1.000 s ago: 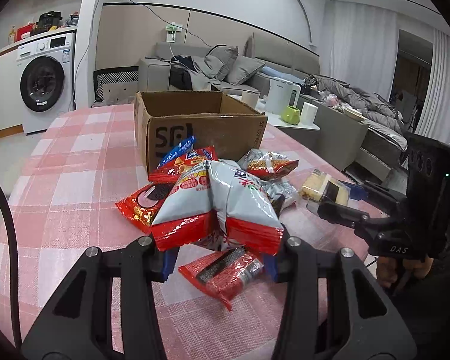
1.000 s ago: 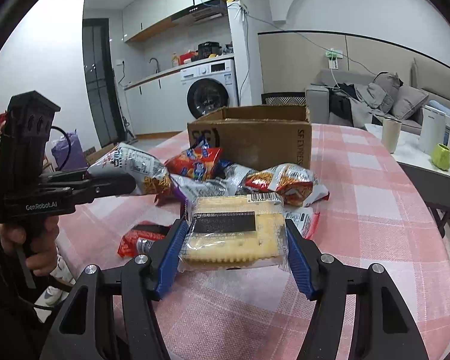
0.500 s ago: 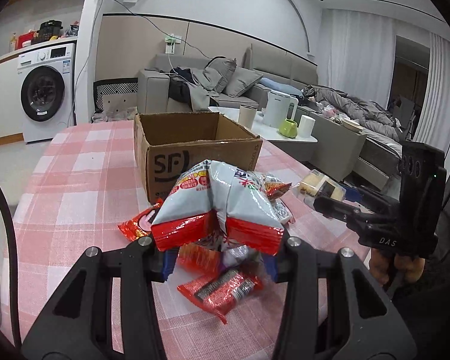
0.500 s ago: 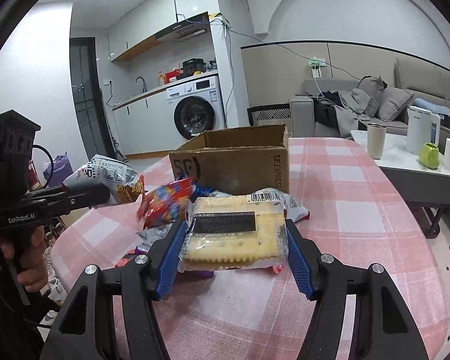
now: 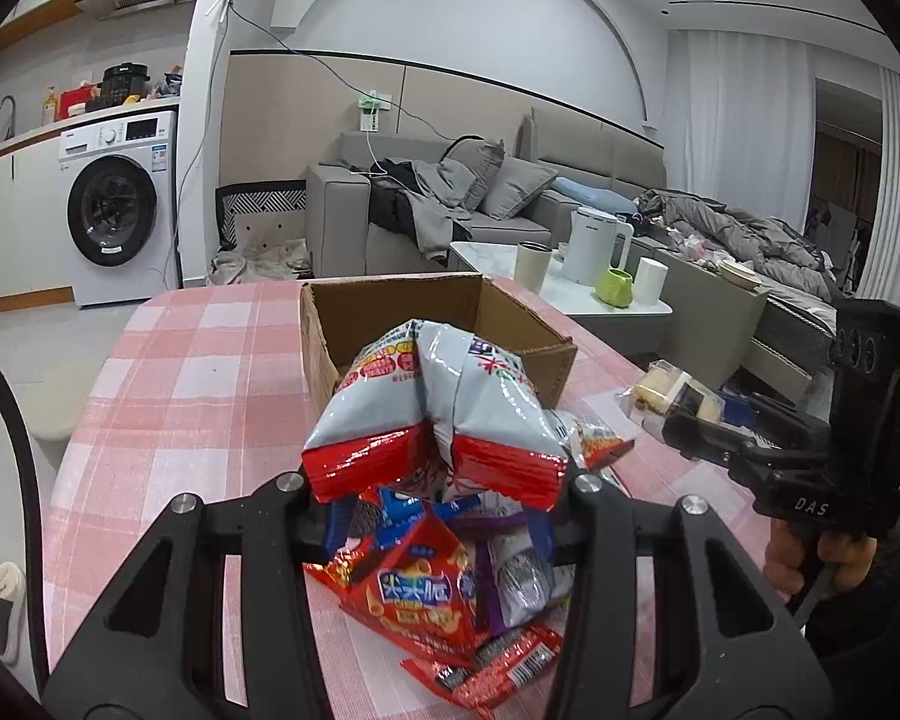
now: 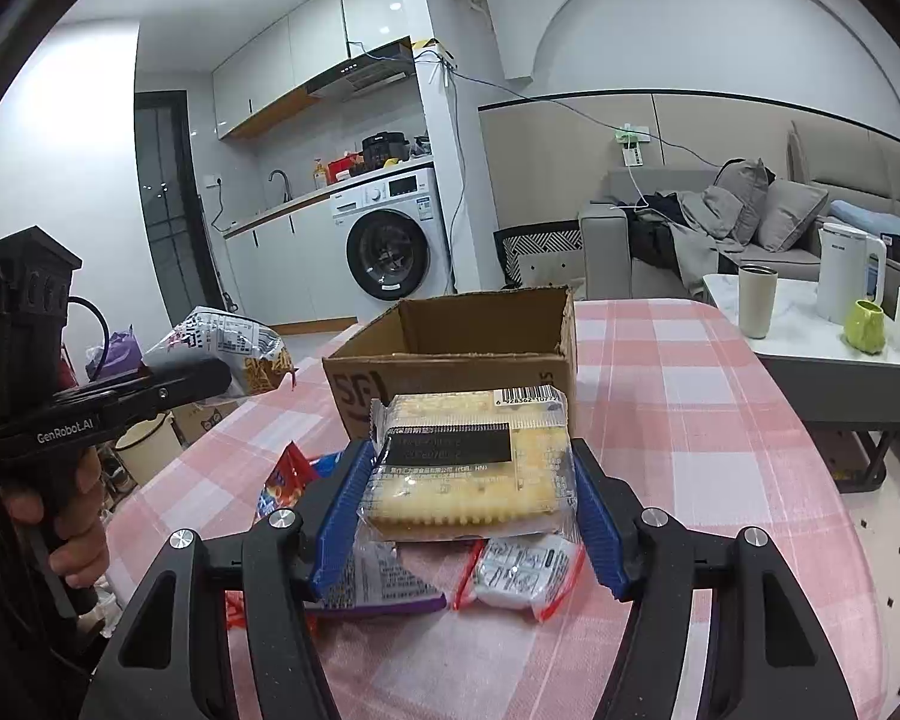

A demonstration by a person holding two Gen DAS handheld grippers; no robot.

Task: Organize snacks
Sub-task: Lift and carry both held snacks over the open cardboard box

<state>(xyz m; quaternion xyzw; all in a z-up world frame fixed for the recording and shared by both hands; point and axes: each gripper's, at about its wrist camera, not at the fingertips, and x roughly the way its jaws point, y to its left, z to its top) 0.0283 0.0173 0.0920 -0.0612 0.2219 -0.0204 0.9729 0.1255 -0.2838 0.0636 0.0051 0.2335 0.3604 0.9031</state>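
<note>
Clamped between the jaws of the left gripper (image 5: 438,498), a grey-and-red snack bag (image 5: 435,414) is held crumpled above a pink checked table (image 5: 210,372), its middle pinched into a fold. The same bag is seen from the right wrist view at the far left, in front of a hand (image 6: 60,516) wrapped round the black handle. Beneath it, a loose pile of snacks (image 5: 444,594) is left on the cloth: a red pack, a purple one and a blue one among them, overlapping. The right gripper (image 6: 468,516) is closed partway on a clear-wrapped cracker pack (image 6: 471,468), with the blue pads (image 6: 336,516) pressed against both its short sides and the pack held flat, barcode uppermost. A small white sachet (image 6: 522,570) and a purple wrapper (image 6: 372,588) are seen on the table below it. An open cardboard box (image 6: 450,360) is stood further back on the table, beyond both held packs, its flaps up and nothing visible in the part of its inside that shows. A washing machine (image 6: 390,246) and a grey sofa (image 5: 510,204) are seen behind.
</note>
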